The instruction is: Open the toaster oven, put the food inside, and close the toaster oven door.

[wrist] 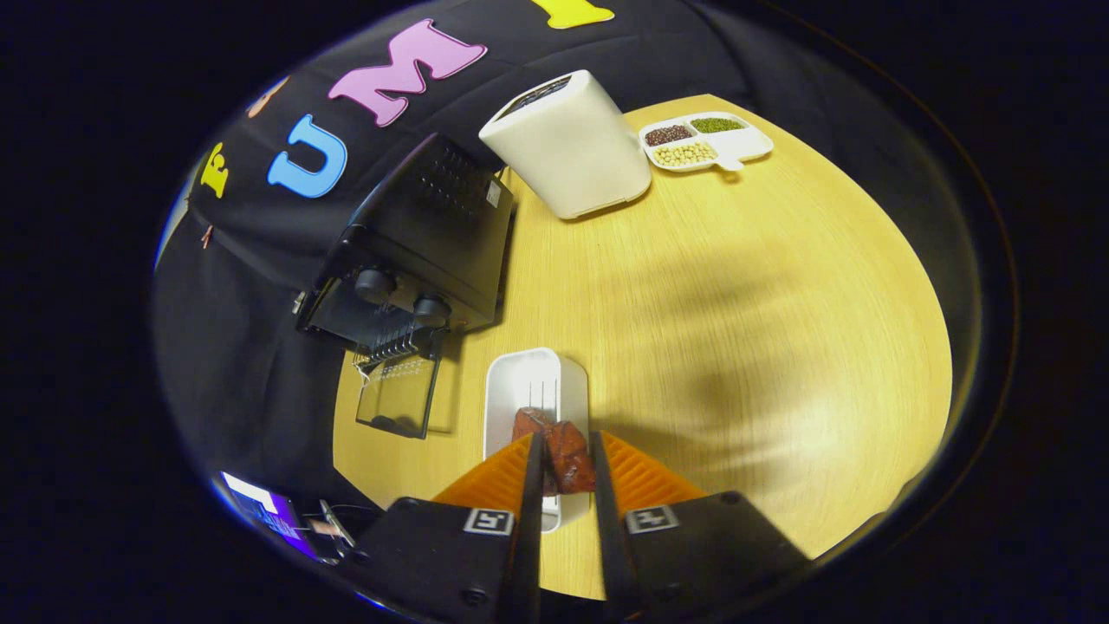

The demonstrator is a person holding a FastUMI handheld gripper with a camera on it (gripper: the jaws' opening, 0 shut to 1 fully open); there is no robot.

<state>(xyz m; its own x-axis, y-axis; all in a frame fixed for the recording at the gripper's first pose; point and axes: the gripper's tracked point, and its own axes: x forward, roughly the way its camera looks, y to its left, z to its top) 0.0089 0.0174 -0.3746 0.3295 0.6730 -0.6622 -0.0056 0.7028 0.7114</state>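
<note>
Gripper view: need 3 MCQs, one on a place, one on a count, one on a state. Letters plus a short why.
1. Where is the food?
A. between the gripper fingers, over the white tray
B. inside the toaster oven
C. on the divided dish

2. How many compartments of the divided dish hold beans or grains?
A. one
B. three
C. five

3. What state is the toaster oven door in?
A. shut
B. folded down open
C. taken off

Answers: 1 A, the reddish-brown piece sits between both fingers above the tray. 2 B, dark, green and pale fillings show. 3 B, the glass door lies flat on the table ahead of the oven.
</note>
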